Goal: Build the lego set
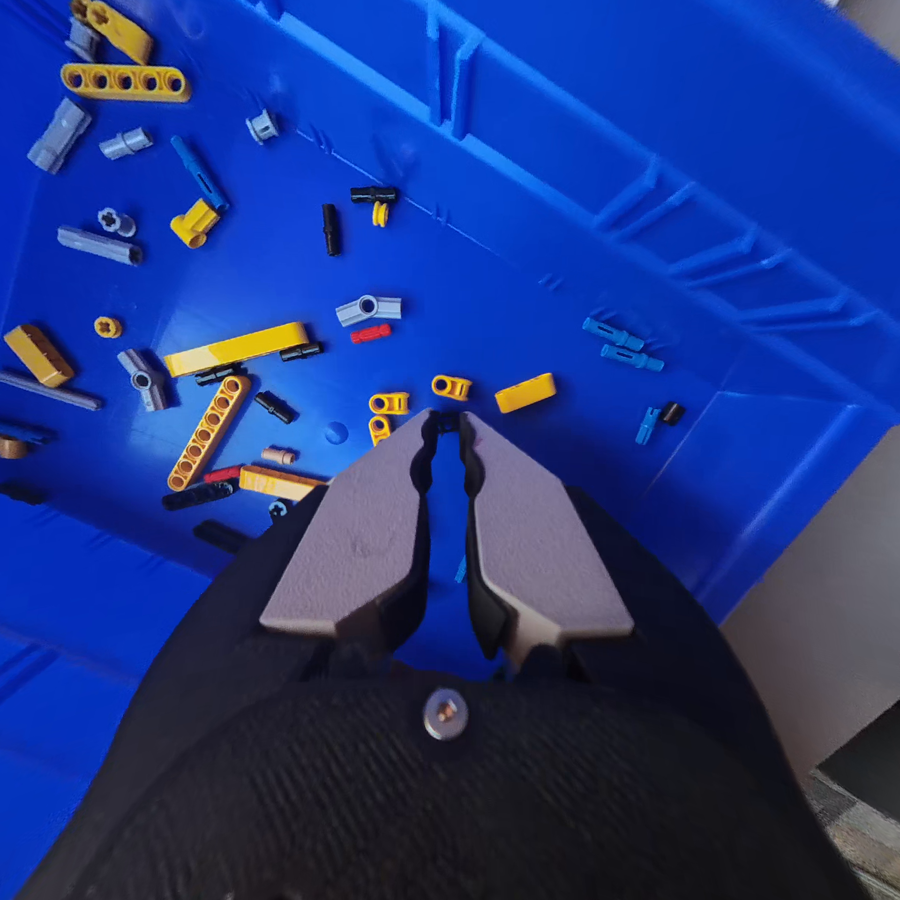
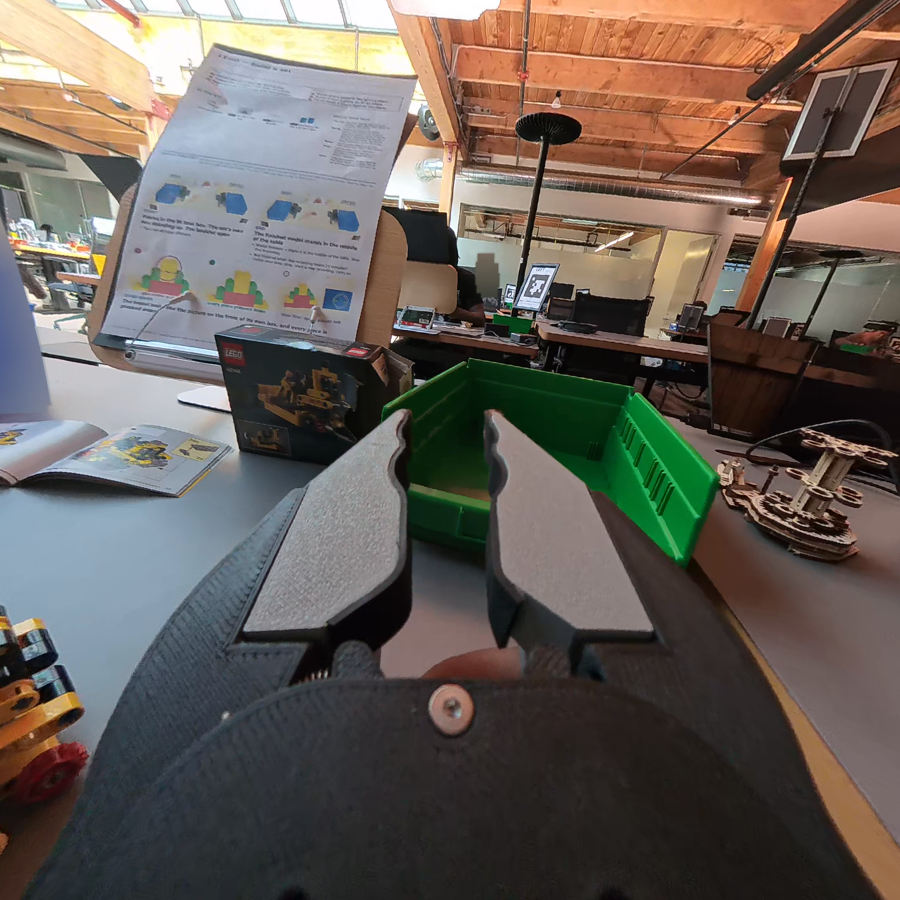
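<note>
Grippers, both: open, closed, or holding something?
Left gripper: closed on a small black pin over the blue bin.
Right gripper: open, empty.

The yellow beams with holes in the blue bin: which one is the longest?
The slanted yellow beam, left of the left tool. It shows more holes than the short yellow beam at top left.

My left gripper (image 1: 445,420) sits inside the blue bin (image 1: 584,170), its tips pinched on a small black pin (image 1: 446,421). Two yellow connectors (image 1: 388,403) lie just at its ten o'clock, a short yellow beam (image 1: 525,392) at two o'clock, and two blue pins (image 1: 623,345) farther out.
</note>
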Available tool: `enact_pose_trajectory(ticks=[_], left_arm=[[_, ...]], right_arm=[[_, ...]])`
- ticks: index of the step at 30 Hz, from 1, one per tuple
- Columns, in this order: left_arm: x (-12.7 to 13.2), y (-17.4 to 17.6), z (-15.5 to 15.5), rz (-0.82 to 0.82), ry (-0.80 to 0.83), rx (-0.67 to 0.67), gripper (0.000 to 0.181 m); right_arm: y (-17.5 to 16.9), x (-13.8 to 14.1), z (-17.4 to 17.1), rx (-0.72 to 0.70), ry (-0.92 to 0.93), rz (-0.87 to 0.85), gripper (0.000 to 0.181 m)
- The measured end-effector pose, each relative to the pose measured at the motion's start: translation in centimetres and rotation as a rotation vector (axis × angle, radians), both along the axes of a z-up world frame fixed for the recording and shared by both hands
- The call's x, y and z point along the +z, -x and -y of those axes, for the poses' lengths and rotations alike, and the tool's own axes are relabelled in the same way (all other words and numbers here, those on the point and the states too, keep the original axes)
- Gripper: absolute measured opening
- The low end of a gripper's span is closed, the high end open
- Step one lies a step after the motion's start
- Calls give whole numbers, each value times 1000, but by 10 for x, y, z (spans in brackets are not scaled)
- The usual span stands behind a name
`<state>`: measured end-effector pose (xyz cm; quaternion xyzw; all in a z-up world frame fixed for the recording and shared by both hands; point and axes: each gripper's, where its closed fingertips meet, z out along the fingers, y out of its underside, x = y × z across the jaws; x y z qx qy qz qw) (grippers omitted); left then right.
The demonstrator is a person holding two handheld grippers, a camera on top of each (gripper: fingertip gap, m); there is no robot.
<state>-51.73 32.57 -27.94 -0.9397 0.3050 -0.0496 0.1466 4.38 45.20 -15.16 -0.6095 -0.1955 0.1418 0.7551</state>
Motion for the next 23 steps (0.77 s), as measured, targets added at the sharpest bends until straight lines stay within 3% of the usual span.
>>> enact_pose_trajectory(ticks=[1,9,14,16,19,21,23], left_arm=[[0,2,2,-17,2,2,4],[27,-11,8,-52,-95,28,5],[69,-39,20,25,-225,62,5],[90,-69,31,86,-293,40,5],[111,-145,62,183,-357,-94,4],[103,-204,84,234,-343,-185,4],[78,-254,104,241,-293,-260,4]], right_arm=[[0,2,1,4,-6,-9,26],[1,18,16,57,-66,-69,26],[12,26,37,150,-87,-74,28],[30,32,60,275,-74,-56,28],[68,32,113,474,-22,102,29],[88,28,151,564,28,159,33],[111,11,190,678,131,206,32]])
